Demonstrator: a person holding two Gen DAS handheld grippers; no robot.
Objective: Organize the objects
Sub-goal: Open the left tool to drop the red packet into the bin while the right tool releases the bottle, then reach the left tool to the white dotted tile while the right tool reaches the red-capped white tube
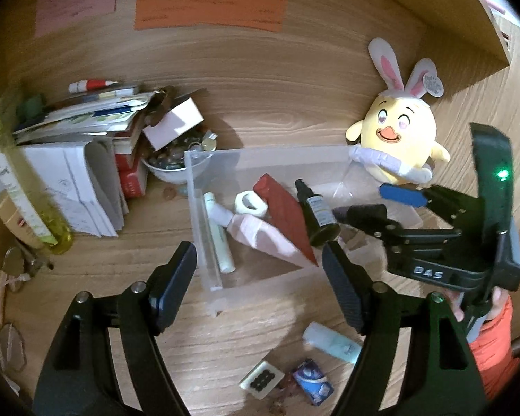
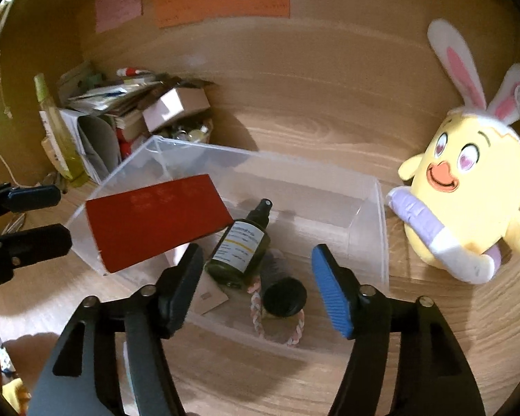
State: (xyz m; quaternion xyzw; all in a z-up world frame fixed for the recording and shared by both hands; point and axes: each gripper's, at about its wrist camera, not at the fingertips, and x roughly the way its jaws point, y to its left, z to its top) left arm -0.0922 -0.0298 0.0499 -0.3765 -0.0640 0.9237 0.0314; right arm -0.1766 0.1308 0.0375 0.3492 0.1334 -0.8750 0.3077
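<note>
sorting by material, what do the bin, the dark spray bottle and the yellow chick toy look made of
Bin: clear rigid plastic, since the desk shows through its walls. Dark spray bottle: glossy dark green, glass or plastic, hard to tell, with a paper label. Yellow chick toy: soft plush fabric, matte and fuzzy.

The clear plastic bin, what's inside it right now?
In the clear bin: a red booklet, dark spray bottle, black-capped jar, braided band, white tube. Whatever lies under the booklet is hidden.

Bin (image 1: 204, 228) mid-desk, goods inside, clutter around
In it: booklet (image 2: 156, 220), bottle (image 2: 239, 249), jar (image 2: 283, 296); plush (image 2: 468, 201) at its 3 o'clock, bowl (image 1: 171, 168) and papers (image 1: 86, 187) at its 10, tube (image 1: 331, 341) at its 6
</note>
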